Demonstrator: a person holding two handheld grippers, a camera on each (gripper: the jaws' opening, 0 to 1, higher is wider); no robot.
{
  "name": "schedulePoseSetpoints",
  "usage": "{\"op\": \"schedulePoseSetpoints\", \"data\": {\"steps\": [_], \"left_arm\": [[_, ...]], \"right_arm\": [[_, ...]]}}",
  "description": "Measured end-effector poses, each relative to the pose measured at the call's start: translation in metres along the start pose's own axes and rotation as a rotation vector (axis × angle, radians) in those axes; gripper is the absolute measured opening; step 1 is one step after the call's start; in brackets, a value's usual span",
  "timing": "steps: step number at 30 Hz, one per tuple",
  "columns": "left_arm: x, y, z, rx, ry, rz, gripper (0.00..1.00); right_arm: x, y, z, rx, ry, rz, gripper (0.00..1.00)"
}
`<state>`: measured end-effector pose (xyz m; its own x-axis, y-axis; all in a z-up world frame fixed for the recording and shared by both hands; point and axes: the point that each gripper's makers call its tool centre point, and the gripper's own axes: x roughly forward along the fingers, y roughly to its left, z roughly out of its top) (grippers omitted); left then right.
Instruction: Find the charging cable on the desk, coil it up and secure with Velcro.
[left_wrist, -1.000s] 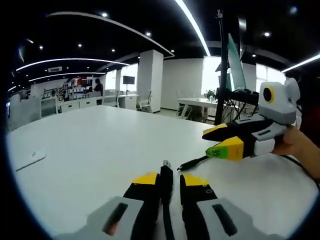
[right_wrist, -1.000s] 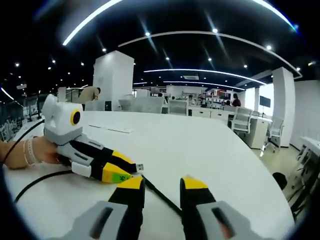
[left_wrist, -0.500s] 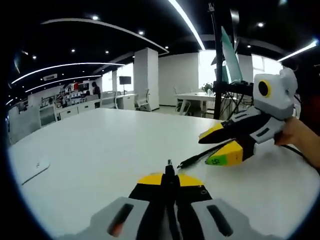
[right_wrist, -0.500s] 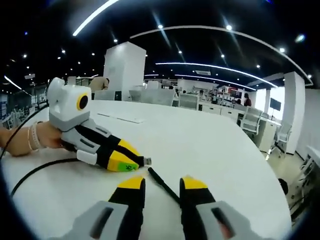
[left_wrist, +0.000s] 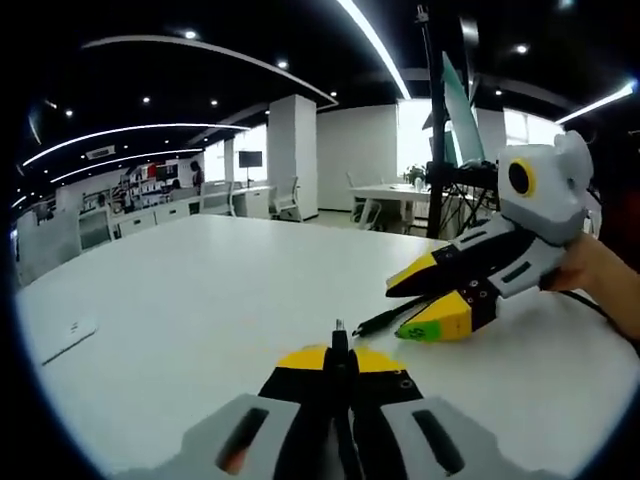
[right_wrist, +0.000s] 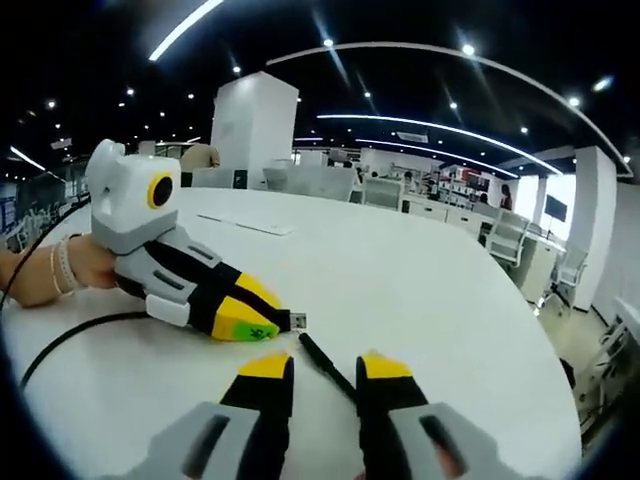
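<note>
Since a second before, my left gripper (left_wrist: 337, 357) had clenched on the charging cable (left_wrist: 385, 322), its USB plug poking out past the jaw tips. My right gripper (right_wrist: 313, 366) stayed parted, astride the cable's other end on the white desk (left_wrist: 200, 290). Off to the left on that desk lay a small white object (left_wrist: 62, 338).

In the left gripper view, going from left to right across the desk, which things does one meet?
Small white flat object → left tool, shut on the cable's USB plug → right tool, open → the person's hand.
</note>
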<state>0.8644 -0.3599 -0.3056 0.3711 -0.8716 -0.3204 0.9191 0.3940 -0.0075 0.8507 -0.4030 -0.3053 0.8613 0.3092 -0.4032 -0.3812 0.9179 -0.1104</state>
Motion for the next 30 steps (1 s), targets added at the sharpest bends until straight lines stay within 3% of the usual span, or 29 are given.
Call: {"op": "schedulePoseSetpoints", "data": {"steps": [2, 3, 7, 13, 22, 30], "left_arm": [[0.000, 0.000, 0.000, -0.007, 0.000, -0.001, 0.08], [0.000, 0.001, -0.001, -0.011, 0.000, -0.003, 0.08], [-0.001, 0.001, -0.001, -0.024, -0.006, -0.012, 0.08], [-0.002, 0.002, -0.001, -0.039, -0.014, -0.015, 0.08], [-0.003, 0.003, -0.001, -0.036, -0.011, -0.004, 0.08], [-0.003, 0.007, 0.000, -0.047, -0.009, 0.025, 0.08]], "right_arm": [[0.004, 0.002, -0.007, 0.025, 0.040, 0.014, 0.26], [0.006, -0.001, -0.002, 0.029, 0.015, 0.011, 0.26], [0.012, -0.007, -0.004, 0.072, 0.044, 0.017, 0.29], [0.010, -0.001, -0.004, 0.055, 0.051, 0.023, 0.22], [0.008, 0.008, -0.001, -0.054, 0.055, 0.041, 0.09], [0.005, 0.003, 0.006, -0.010, 0.023, 0.020, 0.06]]}}
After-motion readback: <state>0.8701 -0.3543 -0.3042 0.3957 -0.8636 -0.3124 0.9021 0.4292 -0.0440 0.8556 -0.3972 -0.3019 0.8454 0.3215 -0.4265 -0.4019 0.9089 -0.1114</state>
